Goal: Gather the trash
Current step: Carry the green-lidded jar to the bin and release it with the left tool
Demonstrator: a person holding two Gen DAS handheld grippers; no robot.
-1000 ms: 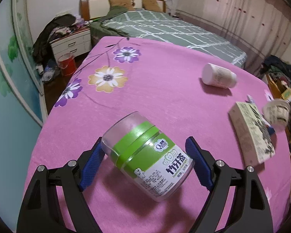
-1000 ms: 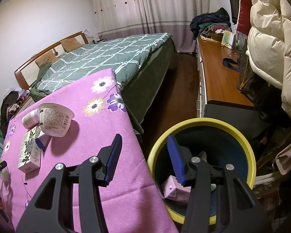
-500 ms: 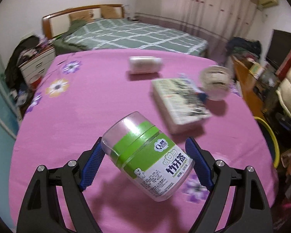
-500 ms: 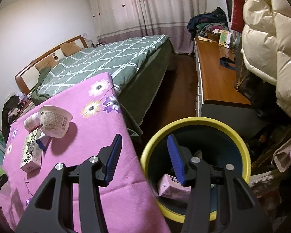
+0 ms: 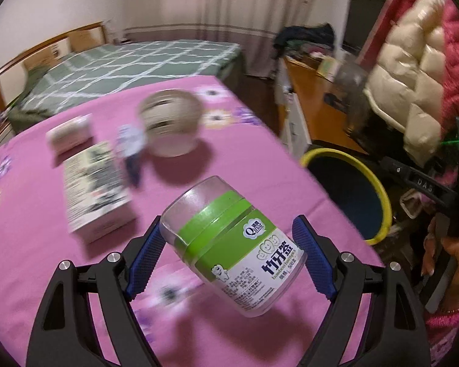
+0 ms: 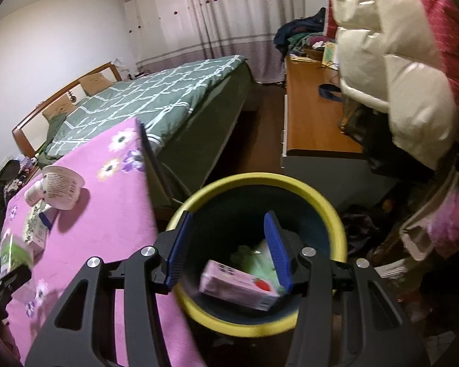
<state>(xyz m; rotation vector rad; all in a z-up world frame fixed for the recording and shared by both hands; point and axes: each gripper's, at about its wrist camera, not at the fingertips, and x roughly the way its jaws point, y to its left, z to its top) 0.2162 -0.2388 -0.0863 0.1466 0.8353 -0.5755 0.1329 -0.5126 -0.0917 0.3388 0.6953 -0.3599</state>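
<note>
Toothpick jar (image 5: 232,244) rides tilted in the left gripper (image 5: 229,253), its blue pads (image 5: 143,260) clamped on the jar's sides, held above the pink flowered tablecloth (image 5: 244,159) near the table's right-hand edge. Just past that edge stands the yellow-rimmed bin (image 5: 379,202), mouth open and uncovered, with a dark gap of floor between cloth and rim. Over the bin, the right gripper (image 6: 228,244) hangs with its fingers spread and nothing between them; a pink carton (image 6: 238,284) and some green wrapping lie down inside the bin (image 6: 260,180).

A second ago the left view looked toward the headboard with the bin out of sight; now the bin sits at its right side, and the printed box (image 5: 95,189), paper cup (image 5: 171,128) and white bottle (image 5: 70,133) have slid to the upper left, blurred. The right gripper's fingers, which straddled the rim before, now both frame the bin's opening.

The jar is clear plastic with a rounded transparent cap, a bright green band around the middle and a white label carrying dark print and a small cartoon figure.
</note>
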